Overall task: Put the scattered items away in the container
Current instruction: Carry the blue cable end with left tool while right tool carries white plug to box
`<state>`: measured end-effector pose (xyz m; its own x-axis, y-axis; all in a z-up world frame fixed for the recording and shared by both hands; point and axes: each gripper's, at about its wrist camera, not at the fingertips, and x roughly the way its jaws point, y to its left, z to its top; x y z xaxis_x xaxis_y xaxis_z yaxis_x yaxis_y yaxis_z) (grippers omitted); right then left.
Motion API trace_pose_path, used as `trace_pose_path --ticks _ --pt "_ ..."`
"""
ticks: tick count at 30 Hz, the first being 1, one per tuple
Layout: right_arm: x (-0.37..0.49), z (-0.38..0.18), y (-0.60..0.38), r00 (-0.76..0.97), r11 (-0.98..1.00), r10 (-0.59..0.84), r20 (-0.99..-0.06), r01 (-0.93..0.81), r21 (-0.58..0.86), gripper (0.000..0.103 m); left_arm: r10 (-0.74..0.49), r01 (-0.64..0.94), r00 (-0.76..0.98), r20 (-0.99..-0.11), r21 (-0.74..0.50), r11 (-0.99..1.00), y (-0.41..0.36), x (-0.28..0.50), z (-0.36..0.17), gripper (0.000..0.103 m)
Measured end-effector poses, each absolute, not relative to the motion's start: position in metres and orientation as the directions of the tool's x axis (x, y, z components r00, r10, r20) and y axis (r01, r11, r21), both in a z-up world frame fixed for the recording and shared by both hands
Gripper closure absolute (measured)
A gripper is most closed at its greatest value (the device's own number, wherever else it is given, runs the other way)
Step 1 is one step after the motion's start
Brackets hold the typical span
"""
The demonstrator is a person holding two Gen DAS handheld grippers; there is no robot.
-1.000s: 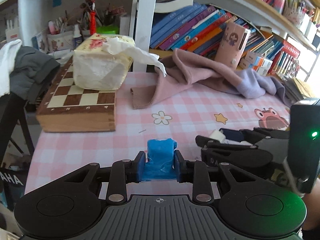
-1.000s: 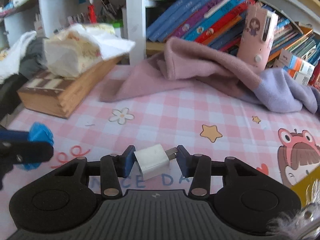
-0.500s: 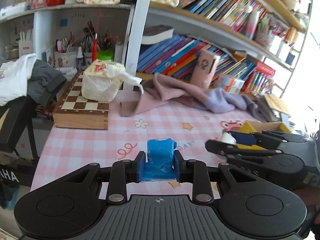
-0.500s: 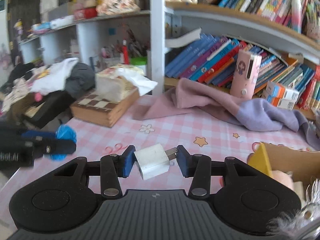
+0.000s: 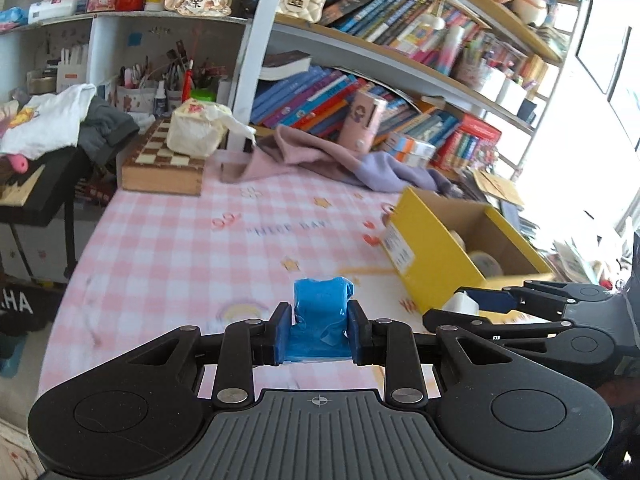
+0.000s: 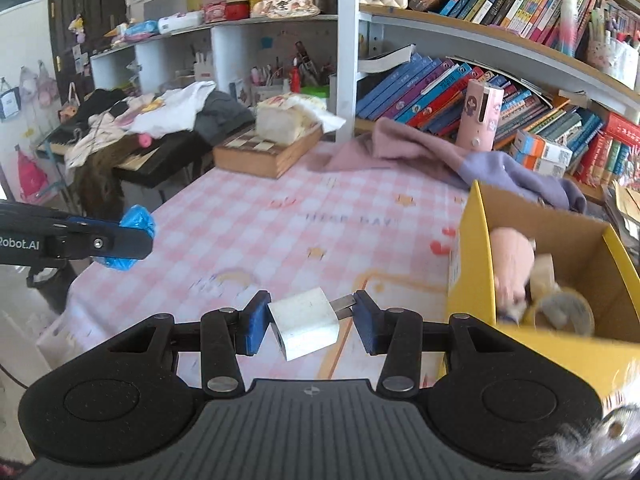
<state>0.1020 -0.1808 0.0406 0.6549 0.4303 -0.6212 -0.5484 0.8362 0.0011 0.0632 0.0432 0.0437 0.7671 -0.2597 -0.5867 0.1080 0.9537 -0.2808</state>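
Observation:
My left gripper point(image 5: 319, 330) is shut on a blue wrapped packet point(image 5: 320, 316), held above the pink checked tablecloth point(image 5: 180, 248). My right gripper point(image 6: 310, 322) is shut on a white plug adapter point(image 6: 303, 326), its metal prongs against the right finger. The open yellow cardboard box point(image 5: 424, 248) stands to the right; it also shows in the right wrist view point(image 6: 472, 264), holding a pink toy point(image 6: 512, 260) and tape rolls point(image 6: 560, 312). The left gripper with the packet point(image 6: 134, 226) shows at the left of the right wrist view. The right gripper point(image 5: 472, 304) shows beside the box.
A wooden chess box point(image 5: 164, 164) with a tissue pack point(image 5: 196, 136) sits at the back left. A pink and lilac cloth point(image 5: 340, 160) lies along the back, beneath bookshelves point(image 5: 360, 92). A keyboard with clothes point(image 6: 132, 136) stands left of the table.
Both grippers have pulled back and up from the table, each still holding its item. The yellow box has come into view on the right.

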Motion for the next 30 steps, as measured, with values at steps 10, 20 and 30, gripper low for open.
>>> trace_pose_path --ticks 10,20,30 --pt "0.037 0.040 -0.211 0.651 0.877 0.397 -0.647 -0.478 0.058 0.060 -0.324 0.131 0.737 -0.593 -0.346 0.929 0.019 0.001 0.036 0.076" --pt "0.012 0.041 -0.247 0.659 0.923 0.319 -0.681 -0.380 0.065 0.060 -0.424 0.224 0.696 -0.579 -0.386 0.895 -0.010 -0.006 0.028 0.076" --pt "-0.006 0.040 -0.291 0.694 0.971 0.208 -0.689 -0.234 0.057 0.060 -0.542 0.389 0.610 -0.578 -0.377 0.840 -0.057 0.012 0.028 0.076"
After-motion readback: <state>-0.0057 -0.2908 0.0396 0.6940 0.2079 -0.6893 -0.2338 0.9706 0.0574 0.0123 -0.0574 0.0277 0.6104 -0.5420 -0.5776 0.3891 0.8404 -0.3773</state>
